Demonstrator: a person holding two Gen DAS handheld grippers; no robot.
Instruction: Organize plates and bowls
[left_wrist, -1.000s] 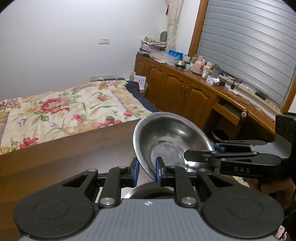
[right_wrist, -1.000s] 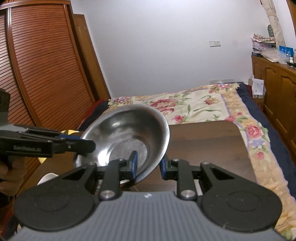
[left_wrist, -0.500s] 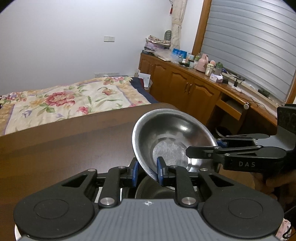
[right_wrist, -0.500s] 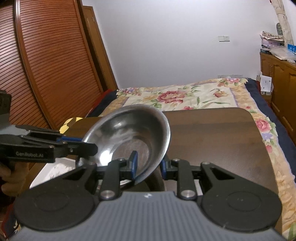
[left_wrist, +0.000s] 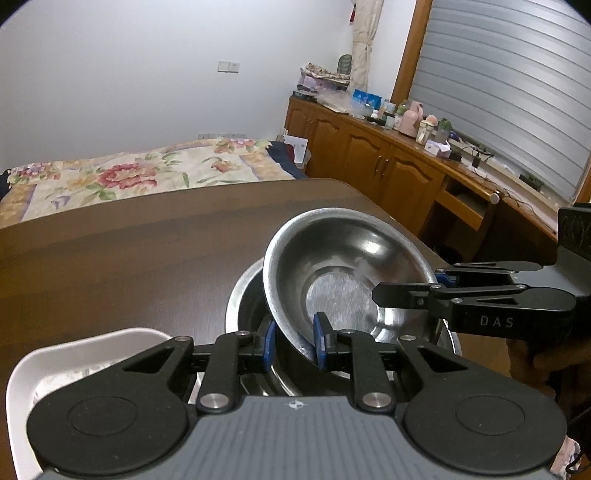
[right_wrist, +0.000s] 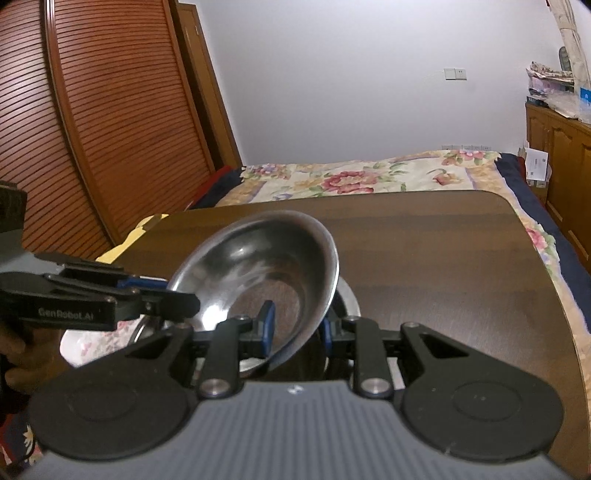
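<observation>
The 2 grippers pinch opposite rim edges of 1 steel bowl (left_wrist: 343, 273): left gripper (left_wrist: 293, 341) on the near rim, right gripper (right_wrist: 295, 326) across. It hangs tilted, directly above a larger bowl (left_wrist: 240, 295) on the table (left_wrist: 129, 258), beside a white tray (left_wrist: 74, 350).

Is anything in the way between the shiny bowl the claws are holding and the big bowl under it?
Nothing visible is. The shiny bowl, pinched at its rim by the left claw and the right claw, hangs tilted right over the bigger steel bowl. What shows of that bowl's inside looks empty.
</observation>
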